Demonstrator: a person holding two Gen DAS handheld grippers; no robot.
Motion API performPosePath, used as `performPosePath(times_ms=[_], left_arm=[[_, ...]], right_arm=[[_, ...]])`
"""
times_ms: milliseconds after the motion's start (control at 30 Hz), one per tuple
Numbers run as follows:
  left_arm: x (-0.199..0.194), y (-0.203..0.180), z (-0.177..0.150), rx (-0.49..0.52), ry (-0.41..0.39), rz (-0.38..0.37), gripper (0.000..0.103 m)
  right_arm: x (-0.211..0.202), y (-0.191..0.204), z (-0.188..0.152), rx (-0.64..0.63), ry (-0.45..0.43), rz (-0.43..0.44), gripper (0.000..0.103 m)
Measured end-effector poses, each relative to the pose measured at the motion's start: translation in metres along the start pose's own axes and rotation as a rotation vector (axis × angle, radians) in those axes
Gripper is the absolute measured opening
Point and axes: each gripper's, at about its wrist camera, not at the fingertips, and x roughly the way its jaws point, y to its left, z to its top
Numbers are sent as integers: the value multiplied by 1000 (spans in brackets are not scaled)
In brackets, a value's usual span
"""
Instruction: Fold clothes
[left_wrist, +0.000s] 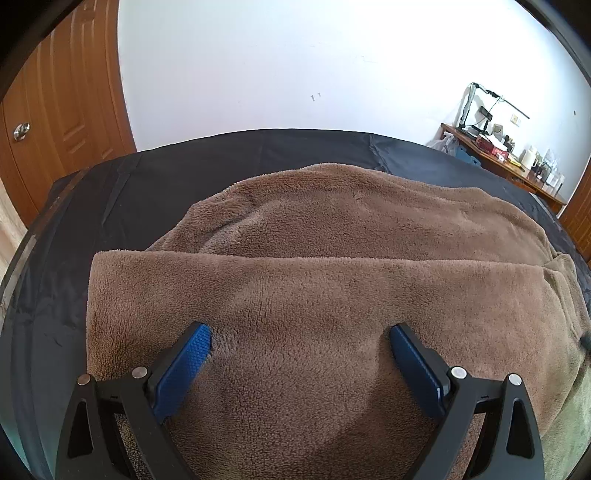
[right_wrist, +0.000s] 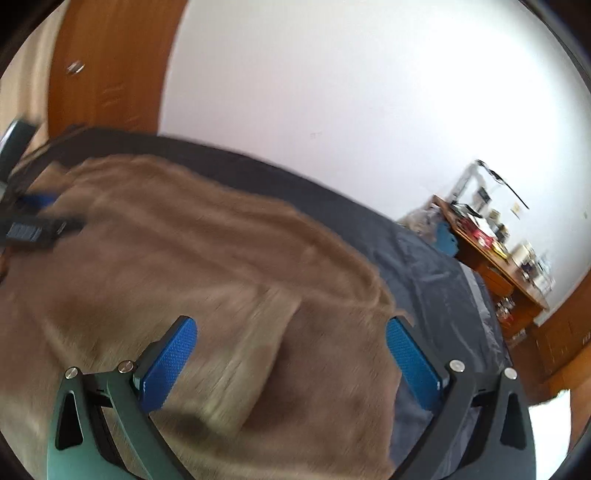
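Blue-padded fingers (left_wrist: 199, 354) of my left gripper (left_wrist: 300, 334) sit closest, spread wide with nothing between them, tips pressing lightly into the brown fleece garment (left_wrist: 325, 295). It lies on the dark sheet (left_wrist: 155, 177) of the bed, with a lower panel already doubled over so a straight fold edge runs across the middle of the left wrist view. Thick, plush pile like this looks soft and fairly light, limp rather than stiff, so I expect it to sag and drag wherever I lift it. Pinching at a corner or along that folded edge should give the pads a firm bite.

From the right wrist view, blurred by motion, my right gripper (right_wrist: 291, 332) hangs above the garment's right side, its jaws also wide apart and empty. A flap edge sits between the pads, and the fabric's right border meets the sheet just under the right-hand pad. That border looks like the best place to grip. Far left, the left gripper shows as a blur.
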Motion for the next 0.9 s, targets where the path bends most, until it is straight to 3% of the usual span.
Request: performPosePath(times_ms=[100,233,467,600,733,833,900], left_arm=[[0,0,0,-1,0,-3,99],[0,0,0,-1,0,-5,99],[-2,2,1,1,12,-21,99],[-31,3,5,-22,0,-36,99],[-73,-12,-11,121,-19,-114,99],[-87,-21,-44,237,33,-127,99],[-88,-19,-62,248,67,-131,99]], right_arm=[[19,12,-18,-28,76,-16,102],[26,2,-22,80,97,40,102],[-13,24,-22,-8,42,-46,102],[-58,32,-34,-20,8,88,102],[-81,39,-62,18,67,238,102],[-83,39,-84,67,124,326,102],[-81,42,-97,89,157,351,102]])
